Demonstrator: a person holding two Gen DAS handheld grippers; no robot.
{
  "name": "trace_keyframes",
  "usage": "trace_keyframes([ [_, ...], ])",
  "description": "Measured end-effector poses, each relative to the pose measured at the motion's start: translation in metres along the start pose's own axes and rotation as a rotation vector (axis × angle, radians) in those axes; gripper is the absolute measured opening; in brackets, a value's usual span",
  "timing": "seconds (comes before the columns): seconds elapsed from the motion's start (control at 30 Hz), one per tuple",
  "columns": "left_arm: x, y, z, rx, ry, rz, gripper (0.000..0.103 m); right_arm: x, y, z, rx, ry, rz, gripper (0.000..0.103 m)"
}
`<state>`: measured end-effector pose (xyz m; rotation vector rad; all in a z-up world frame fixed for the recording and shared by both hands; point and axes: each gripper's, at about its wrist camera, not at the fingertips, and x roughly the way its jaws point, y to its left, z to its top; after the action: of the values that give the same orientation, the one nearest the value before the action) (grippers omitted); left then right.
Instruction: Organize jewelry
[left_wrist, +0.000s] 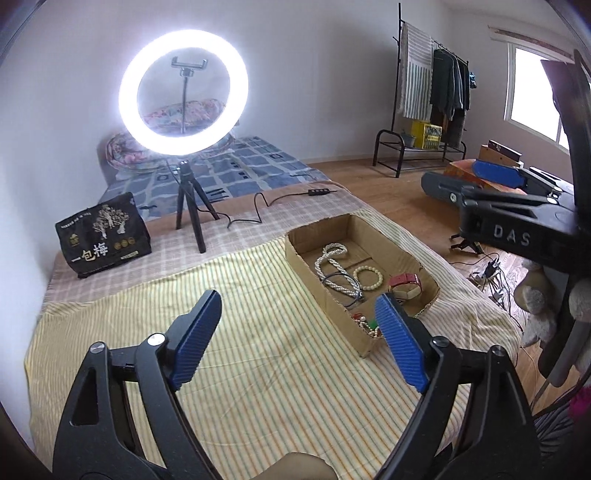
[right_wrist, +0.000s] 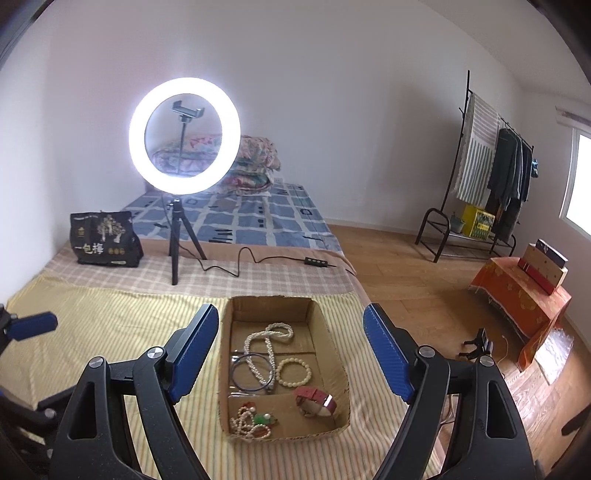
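An open cardboard box sits on the striped yellow bedspread. In it lie a long pearl necklace, a cream bead bracelet, a dark bangle, a red watch and a small tangle of beads. My right gripper is open and empty, held above the box. My left gripper is open and empty over the bedspread, left of the box. The right gripper also shows in the left wrist view.
A lit ring light on a tripod stands behind the box, its cable trailing right. A black printed bag sits at the back left. The bed edge and wood floor lie to the right, with a clothes rack beyond.
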<state>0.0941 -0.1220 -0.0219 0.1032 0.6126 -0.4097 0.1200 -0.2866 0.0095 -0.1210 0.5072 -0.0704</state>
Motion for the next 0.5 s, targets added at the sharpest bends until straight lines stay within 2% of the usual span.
trace_keyframes([
  [0.27, -0.016, 0.005, -0.001, -0.004, -0.043, 0.015, 0.097, -0.013, 0.012, -0.003, 0.004, -0.023, 0.020, 0.081],
  [0.5, -0.019, 0.007, -0.002, 0.006, -0.056, 0.079, 0.102, -0.015, 0.019, -0.005, 0.005, -0.038, 0.018, 0.081],
])
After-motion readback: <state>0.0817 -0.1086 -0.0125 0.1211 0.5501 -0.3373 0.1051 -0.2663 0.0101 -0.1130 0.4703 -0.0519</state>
